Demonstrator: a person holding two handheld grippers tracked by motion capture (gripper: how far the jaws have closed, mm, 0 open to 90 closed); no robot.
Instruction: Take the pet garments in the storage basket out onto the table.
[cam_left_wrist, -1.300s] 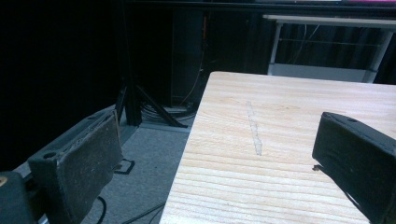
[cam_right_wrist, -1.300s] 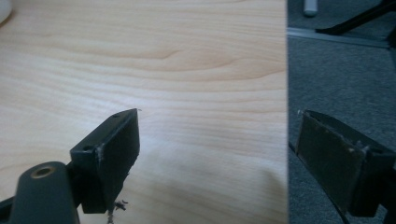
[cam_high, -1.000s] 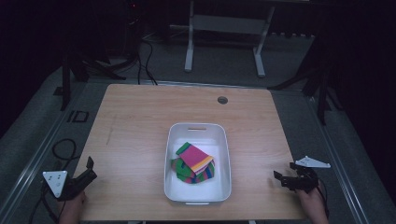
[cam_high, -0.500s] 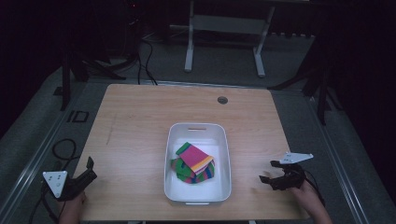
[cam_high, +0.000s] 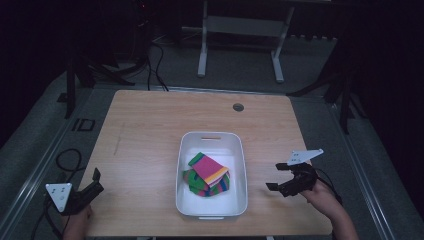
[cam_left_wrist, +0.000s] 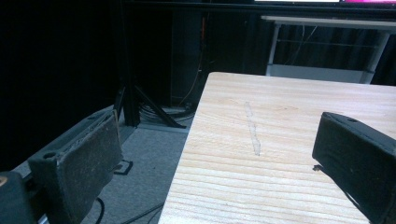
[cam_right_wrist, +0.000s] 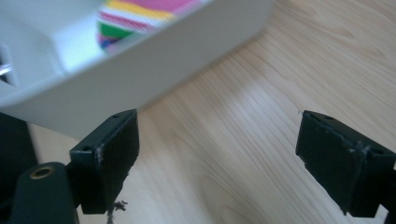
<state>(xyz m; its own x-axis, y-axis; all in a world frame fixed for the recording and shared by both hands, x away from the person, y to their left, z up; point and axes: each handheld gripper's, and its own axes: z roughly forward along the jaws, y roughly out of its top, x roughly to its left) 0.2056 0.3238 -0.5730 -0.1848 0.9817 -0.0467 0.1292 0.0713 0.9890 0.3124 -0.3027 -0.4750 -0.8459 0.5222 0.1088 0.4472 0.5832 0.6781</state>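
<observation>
Bin (cam_high: 212, 206), white, near-centre of tabletop (cam_high: 150, 130), holds folded striped cloths (cam_high: 209, 175). Right gripper (cam_high: 276, 177) just right of bin, fingers apart, empty. Left gripper (cam_high: 96, 181) at near-left tabletop edge, well apart from bin, fingers apart, empty.

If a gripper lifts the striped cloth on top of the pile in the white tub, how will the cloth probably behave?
The striped cloth looks like thin folded fabric, so it would likely droop and unfold when lifted by one edge. It seems light for its size. It rests loosely on other cloths in the white tub, so it may drag one along.
</observation>
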